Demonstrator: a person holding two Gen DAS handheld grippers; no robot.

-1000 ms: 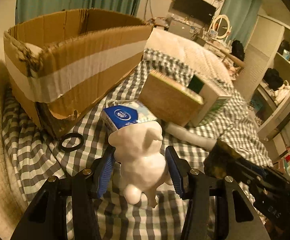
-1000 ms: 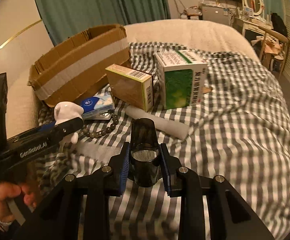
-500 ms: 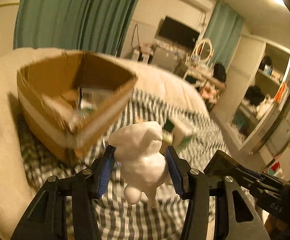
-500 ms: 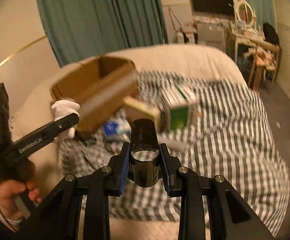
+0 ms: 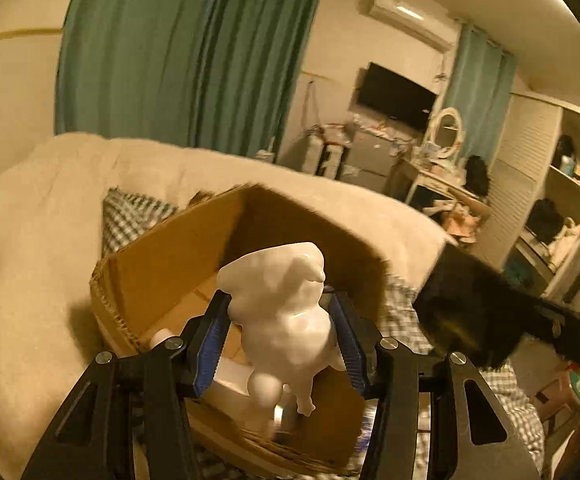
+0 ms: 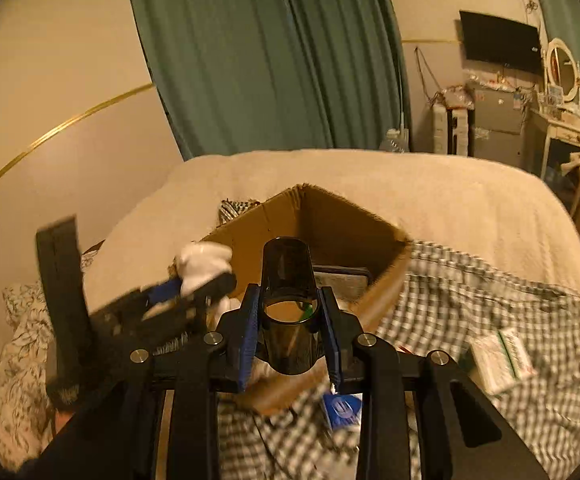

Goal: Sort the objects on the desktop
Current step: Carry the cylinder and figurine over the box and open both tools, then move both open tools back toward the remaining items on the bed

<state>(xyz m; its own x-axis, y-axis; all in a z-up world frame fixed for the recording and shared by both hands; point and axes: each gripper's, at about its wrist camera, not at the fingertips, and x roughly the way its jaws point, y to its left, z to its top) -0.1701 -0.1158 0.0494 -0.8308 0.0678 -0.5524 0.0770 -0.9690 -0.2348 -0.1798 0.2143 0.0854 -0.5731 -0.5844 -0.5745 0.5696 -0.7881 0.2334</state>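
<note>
Left wrist view: left gripper point(image 5: 280, 338) is clamped on a white figurine point(image 5: 286, 320), blue pads point(image 5: 210, 344) pressing its flanks at 9 and 3 o'clock. Figurine sits between the fingers, its broad end sticking out past the tips toward 12, small lumps hanging toward 6. Directly behind and below it is the open cardboard box point(image 5: 162, 264), sitting on a cream blanket point(image 5: 30, 240); figurine is over the box opening, not touching the walls. Pale items lie on the box floor, too blurred to identify. Checked cloth point(image 5: 405, 308) shows at 3 o'clock of the box. Dark blurred shape at 3 o'clock is the right gripper point(image 5: 481, 320), state unreadable from here.

Right wrist view: right gripper point(image 6: 290, 316) pinches a dark translucent cup point(image 6: 288, 280), pads on its sides at 9 and 3, open mouth facing the camera, closed end pointing to 12. Cup is also in front of and over the box point(image 6: 329, 216). Left gripper point(image 6: 194, 284) with the figurine point(image 6: 204, 260) is at 9 o'clock of the cup, motion-blurred, over the box's left rim. On the checked cloth point(image 6: 489, 300): a blue packet point(image 6: 343, 408) at 5 o'clock, a green-and-white carton point(image 6: 501, 360) at 4 o'clock, both outside the box.
</note>
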